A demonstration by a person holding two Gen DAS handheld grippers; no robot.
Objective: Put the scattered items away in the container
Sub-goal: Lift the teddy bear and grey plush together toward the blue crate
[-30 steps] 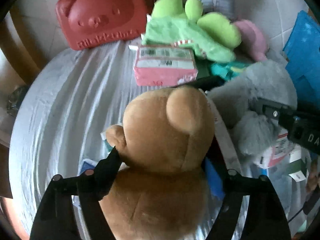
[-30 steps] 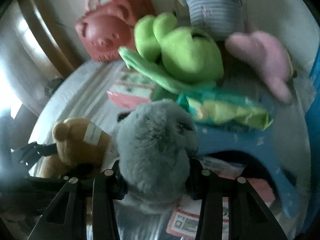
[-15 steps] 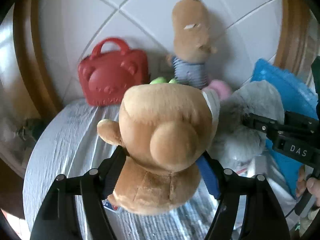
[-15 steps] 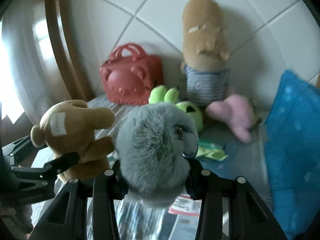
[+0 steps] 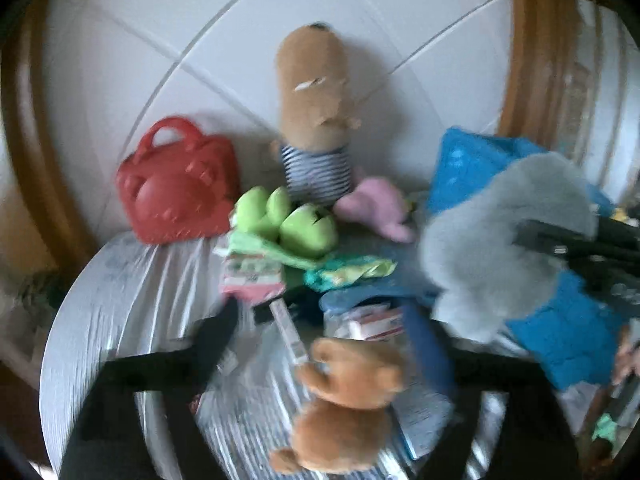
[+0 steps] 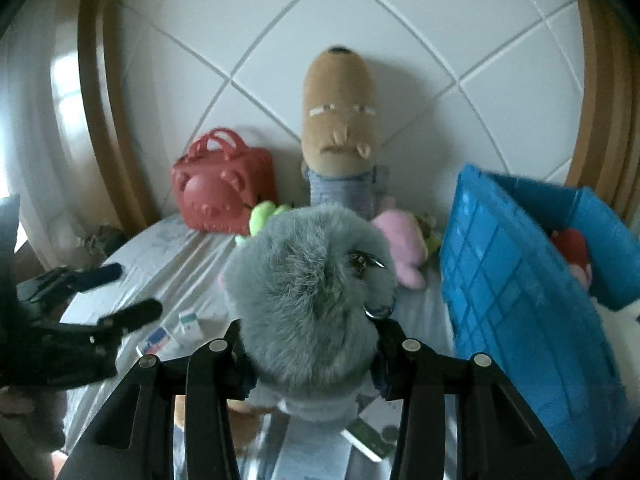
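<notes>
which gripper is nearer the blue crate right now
Right. The right gripper, clamping the grey plush, sits just beside the blue crate; the left gripper, jaws opening, is further off.

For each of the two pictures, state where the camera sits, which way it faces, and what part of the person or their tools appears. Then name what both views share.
Left wrist: on the left gripper, angled down over the table; its jaws are opening, the brown teddy bear loose below; the right gripper shows at the right edge.
Right wrist: on the right gripper, facing the tiled wall, clamping the grey plush; the left gripper shows at left.
Shared: red bear bag, striped-shirt plush, blue container.
</notes>
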